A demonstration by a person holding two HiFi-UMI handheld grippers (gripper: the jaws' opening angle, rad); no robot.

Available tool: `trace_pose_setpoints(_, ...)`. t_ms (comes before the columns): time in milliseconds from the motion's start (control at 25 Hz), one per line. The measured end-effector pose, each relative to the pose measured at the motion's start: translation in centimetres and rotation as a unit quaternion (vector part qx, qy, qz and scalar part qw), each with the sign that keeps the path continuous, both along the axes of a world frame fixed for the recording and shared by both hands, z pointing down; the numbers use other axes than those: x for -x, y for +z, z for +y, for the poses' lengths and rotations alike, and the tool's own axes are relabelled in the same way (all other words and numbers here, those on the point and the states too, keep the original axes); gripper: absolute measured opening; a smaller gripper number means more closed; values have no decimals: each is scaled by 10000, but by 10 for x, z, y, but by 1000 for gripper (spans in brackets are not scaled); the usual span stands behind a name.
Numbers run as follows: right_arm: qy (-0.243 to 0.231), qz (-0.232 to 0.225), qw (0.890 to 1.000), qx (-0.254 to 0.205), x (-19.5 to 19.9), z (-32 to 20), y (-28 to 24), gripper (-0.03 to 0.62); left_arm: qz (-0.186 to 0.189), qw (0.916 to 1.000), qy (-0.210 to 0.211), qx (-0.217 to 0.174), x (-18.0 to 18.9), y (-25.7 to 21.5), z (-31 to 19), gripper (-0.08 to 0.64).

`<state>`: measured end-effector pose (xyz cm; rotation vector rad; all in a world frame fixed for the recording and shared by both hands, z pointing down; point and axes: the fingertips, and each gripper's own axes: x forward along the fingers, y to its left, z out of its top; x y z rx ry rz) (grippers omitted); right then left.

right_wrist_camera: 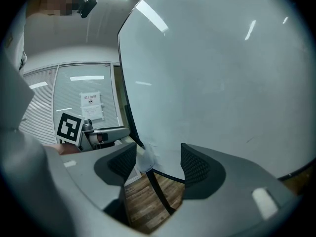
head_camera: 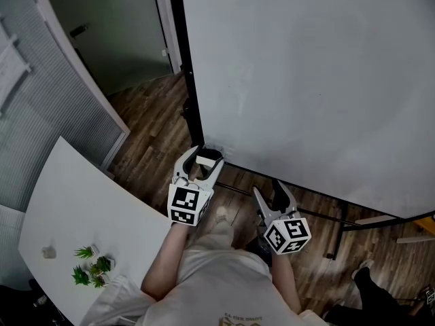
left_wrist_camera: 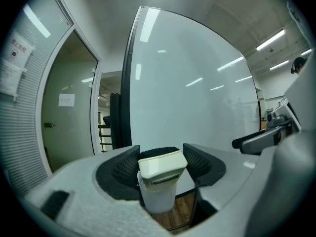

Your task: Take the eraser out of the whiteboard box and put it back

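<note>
Left gripper view: left tongs [left_wrist_camera: 161, 158] clamped on eraser [left_wrist_camera: 163, 167], pinching top end because lower end sits at box [left_wrist_camera: 158, 201] by whiteboard [left_wrist_camera: 192, 83] bottom corner. Right tongs [right_wrist_camera: 158, 163] wide apart, empty, just waiting near whiteboard bottom edge.

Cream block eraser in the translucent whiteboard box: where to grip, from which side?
Grip the cream eraser by its exposed top, pads on its flat sides, from the room side: translucent box covers its lower part, whiteboard stands behind. The left gripper holds it so.
</note>
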<state>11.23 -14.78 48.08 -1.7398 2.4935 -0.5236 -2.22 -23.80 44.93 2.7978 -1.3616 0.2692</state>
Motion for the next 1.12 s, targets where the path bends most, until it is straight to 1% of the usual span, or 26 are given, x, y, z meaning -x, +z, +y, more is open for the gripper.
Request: trace_pose_setpoints(1120, -21, -19, 9998, 205, -4, -14, 13, 281, -144, 9995, 31, 294, -7, 27, -18, 272)
